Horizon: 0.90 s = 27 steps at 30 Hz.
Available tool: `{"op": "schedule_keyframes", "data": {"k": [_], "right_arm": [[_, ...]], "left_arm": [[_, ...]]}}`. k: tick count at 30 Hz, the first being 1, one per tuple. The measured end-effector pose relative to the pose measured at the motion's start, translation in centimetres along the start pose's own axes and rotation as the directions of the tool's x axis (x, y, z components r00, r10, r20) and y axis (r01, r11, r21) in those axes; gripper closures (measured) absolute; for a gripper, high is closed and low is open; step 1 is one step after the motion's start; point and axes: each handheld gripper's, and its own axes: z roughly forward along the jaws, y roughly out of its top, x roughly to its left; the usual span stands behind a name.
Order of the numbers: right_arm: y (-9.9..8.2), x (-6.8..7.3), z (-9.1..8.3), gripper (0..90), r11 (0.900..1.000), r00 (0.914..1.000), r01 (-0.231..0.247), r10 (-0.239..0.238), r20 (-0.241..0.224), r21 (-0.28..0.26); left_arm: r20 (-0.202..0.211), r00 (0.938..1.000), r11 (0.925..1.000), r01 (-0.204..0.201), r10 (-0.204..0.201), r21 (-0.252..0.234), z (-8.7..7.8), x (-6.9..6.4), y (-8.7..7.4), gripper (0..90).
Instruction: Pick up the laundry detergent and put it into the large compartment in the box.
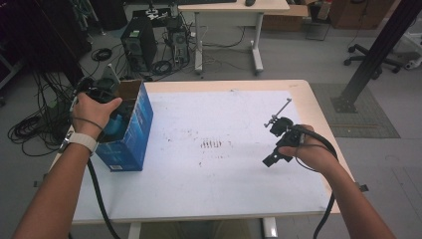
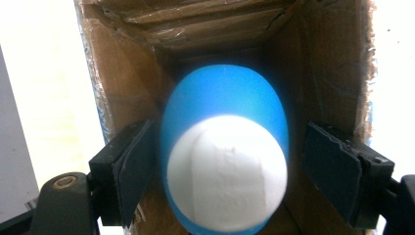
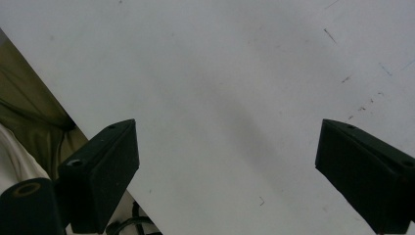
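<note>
Releasing the blue-and-white egg-shaped plastic object (image 2: 226, 152) into the open blue cardboard box (image 1: 130, 129) at the table's (image 1: 234, 189) left edge, left claw (image 2: 226, 166) spread clear of it, right claw (image 3: 225, 171) spread idle; next, lifting out straight.

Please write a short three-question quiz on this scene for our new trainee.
1. True or false: the left tool is shut tight on the blue and white bottle.
2. Where is the bottle? A) on the white mat B) inside the cardboard box C) on the floor
3. What is between the pads of the right tool?

Key: 1 false, a gap shows beside each pad; 2 B; 3 nothing.
</note>
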Motion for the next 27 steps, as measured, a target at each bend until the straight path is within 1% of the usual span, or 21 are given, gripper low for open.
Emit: {"op": "schedule_keyframes", "data": {"k": [4, 10, 12, 21, 27], "right_arm": [[0.0, 0.0, -0.1, 9.1, 1.0, 1.0, 0.004, -0.004, 0.002, 0.0], [0.0, 0.2, -0.1, 9.1, 1.0, 1.0, 0.004, -0.004, 0.001, 0.0], [-0.1, 0.2, -0.1, 9.1, 1.0, 1.0, 0.006, -0.006, 0.002, -0.002], [-0.2, 0.3, -0.3, 9.2, 1.0, 1.0, 0.006, -0.006, 0.006, -0.003], [-0.2, 0.4, -0.4, 9.1, 1.0, 1.0, 0.006, -0.006, 0.006, -0.006]], "left_arm": [[0.016, 0.9999, 1.0, 0.006, -0.006, -0.004, -0.2, 0.0, -0.1, 19.8], [0.018, 0.9998, 0.9999, 0.002, -0.002, -0.01, -0.9, 0.0, -0.2, 17.1], [0.027, 0.9996, 0.9999, 0.004, -0.003, -0.012, -1.1, 0.1, -0.2, 16.7], [0.025, 0.9997, 0.9998, -0.001, 0.001, -0.02, -1.8, 0.1, -0.3, 16.3], [0.009, 0.9999, 0.9995, 0.007, -0.007, -0.031, -2.6, -0.1, -0.4, 16.1]]}}
